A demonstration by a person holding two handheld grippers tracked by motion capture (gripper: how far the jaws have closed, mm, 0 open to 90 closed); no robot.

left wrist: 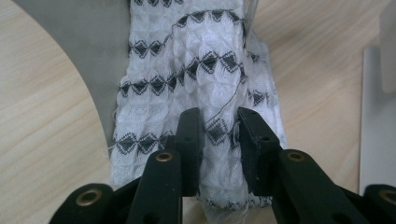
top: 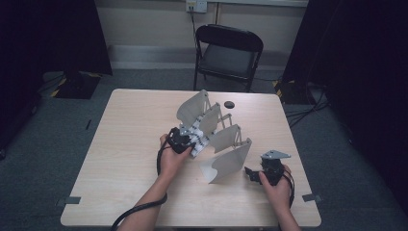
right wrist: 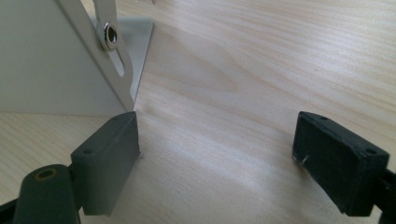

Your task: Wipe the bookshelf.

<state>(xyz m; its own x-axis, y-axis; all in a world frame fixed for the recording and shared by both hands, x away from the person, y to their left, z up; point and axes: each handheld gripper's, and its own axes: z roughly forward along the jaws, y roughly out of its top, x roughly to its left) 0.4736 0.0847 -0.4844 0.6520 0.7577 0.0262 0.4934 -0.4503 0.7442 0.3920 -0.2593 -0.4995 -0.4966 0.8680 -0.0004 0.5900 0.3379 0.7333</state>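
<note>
A dim room with dark curtains on both sides holds a pale wooden desk point(top: 125, 144) with rounded corners, standing on grey carpet; a black folding chair point(top: 228, 55) waits at its far edge, and a small dark round spot point(top: 229, 104) lies on the desk near it. In the middle of the desk stands a folding rack point(top: 226, 149) of thin, matte grey metal panels, each with a curved cut-out edge, joined by slotted arms and bright round rivets and fanned out like the leaves of an open book.

The cloth point(left wrist: 196, 84) lies on the near left part of the rack, over a grey panel and the wood beside it. It is white, with a puckered, waffle-like weave and rows of small black diamond shapes; a loose dark thread curls across it and its near edge is frayed.

The left gripper point(left wrist: 219, 140) is just above that cloth, its black jaws close together with a narrow fold of the fabric between them; the pads touch the cloth on either side, so they are grasping it.

The right gripper point(right wrist: 215, 154) sits low over bare wood by the rack's near right panel, its jaws spread wide and released, one block-shaped pad almost at the panel's corner.
</note>
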